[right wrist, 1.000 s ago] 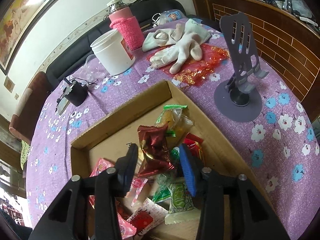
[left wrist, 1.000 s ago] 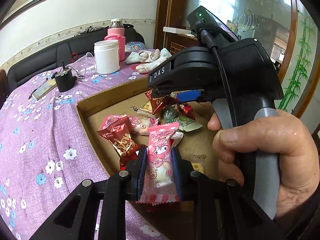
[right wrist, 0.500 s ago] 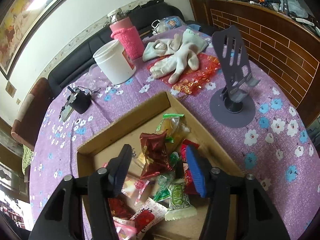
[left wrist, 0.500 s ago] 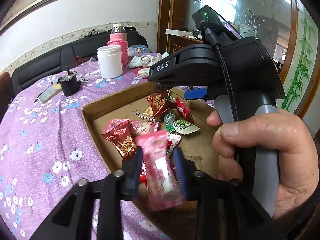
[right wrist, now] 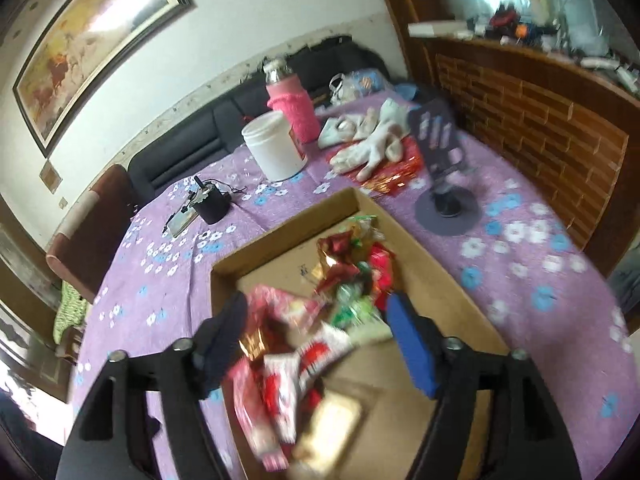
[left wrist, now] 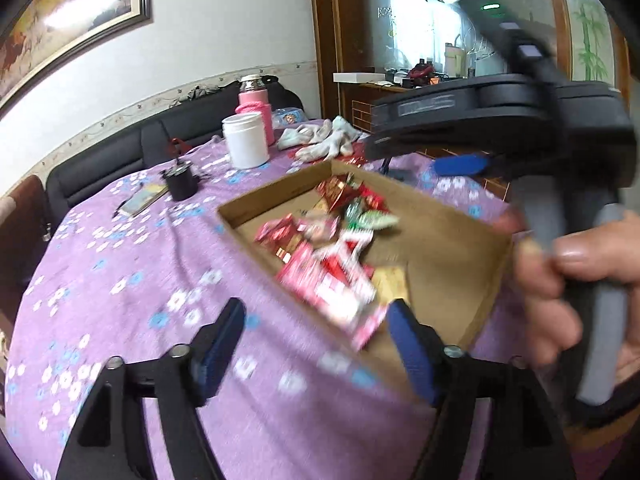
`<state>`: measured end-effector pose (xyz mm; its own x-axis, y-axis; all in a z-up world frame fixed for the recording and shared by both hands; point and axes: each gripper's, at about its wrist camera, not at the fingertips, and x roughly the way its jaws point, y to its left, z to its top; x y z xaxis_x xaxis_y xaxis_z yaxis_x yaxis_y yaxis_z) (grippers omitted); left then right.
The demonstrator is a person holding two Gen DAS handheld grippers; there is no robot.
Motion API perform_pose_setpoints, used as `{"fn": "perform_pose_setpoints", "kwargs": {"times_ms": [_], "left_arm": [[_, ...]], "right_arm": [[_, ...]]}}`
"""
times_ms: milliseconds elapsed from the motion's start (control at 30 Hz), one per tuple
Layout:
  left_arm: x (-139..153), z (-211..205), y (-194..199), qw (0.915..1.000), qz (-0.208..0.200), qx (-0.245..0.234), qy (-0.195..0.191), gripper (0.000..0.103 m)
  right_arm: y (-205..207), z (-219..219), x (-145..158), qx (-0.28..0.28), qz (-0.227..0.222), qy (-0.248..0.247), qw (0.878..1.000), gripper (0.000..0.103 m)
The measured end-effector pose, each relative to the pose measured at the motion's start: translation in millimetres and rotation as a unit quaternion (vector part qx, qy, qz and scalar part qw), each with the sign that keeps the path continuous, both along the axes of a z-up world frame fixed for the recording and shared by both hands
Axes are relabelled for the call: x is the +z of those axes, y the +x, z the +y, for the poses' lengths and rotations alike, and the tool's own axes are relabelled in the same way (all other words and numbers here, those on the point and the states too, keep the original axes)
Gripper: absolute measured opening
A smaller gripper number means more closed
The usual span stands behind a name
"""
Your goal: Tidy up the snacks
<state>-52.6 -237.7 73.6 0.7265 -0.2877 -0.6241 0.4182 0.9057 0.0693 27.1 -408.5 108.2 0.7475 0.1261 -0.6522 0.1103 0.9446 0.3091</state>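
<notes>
While both views are smeared by motion, the layout still reads. At far left on the purple flowered tablecloth (right wrist: 168, 280) sits a small black gadget (right wrist: 212, 204) with a phone-like slab beside it. Next comes a white tub (right wrist: 276, 148) with a pink-sleeved bottle (right wrist: 292, 108) just behind it, then pale gloves (right wrist: 372, 140) and a dark phone stand (right wrist: 444, 184) at right. The cardboard box (right wrist: 280, 240) lies in the middle, holding the heap of snacks (right wrist: 352, 272) in red, pink and green wrappers. The left gripper (left wrist: 316, 348) has just been opening; its fingers stand wide apart above the box's near edge, with a pink packet (left wrist: 332, 292) loose below them, probably lying on the pile. The right gripper (right wrist: 320, 340) has likewise been opening, fingers apart over the snacks and pressing nothing. A hand (left wrist: 576, 288) grips its handle.
</notes>
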Motion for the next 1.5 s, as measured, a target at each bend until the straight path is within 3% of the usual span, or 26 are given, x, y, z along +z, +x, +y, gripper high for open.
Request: {"fn": "perform_pose_setpoints", "kwargs": {"times_ms": [67,133,300,400,600,767,933,1500], "left_arm": [[-7,13,-13,0.9999,-0.006,0.015,-0.002,0.098],[-12,22,-21,0.9995,-0.012,0.029,-0.005,0.101],[-27,31,-14,0.9986,-0.01,0.048,0.023,0.102],[-35,42,-2,0.9976,0.031,0.062,0.003,0.102],[-40,62,5,0.9933,0.068,0.088,-0.029,0.102],[-39,61,4,0.9933,0.064,0.091,-0.031,0.102],[-36,55,2,0.9927,0.044,0.112,0.006,0.102],[-37,54,1,0.9895,0.037,0.134,0.038,0.102]], "right_arm": [[-28,2,-1,-0.013,-0.013,-0.019,1.0,0.078],[-55,5,-9,-0.033,-0.02,-0.025,0.999,0.088],[-92,17,-38,-0.078,0.001,-0.053,0.996,0.089],[-102,23,-46,-0.1,0.006,-0.047,0.994,0.089],[-101,34,-47,-0.126,-0.019,-0.078,0.989,0.092],[-99,40,-60,-0.134,-0.014,-0.084,0.987,0.092],[-97,45,-62,-0.127,-0.013,-0.1,0.987,0.092],[-102,58,-55,-0.128,-0.039,-0.136,0.982,0.092]]}}
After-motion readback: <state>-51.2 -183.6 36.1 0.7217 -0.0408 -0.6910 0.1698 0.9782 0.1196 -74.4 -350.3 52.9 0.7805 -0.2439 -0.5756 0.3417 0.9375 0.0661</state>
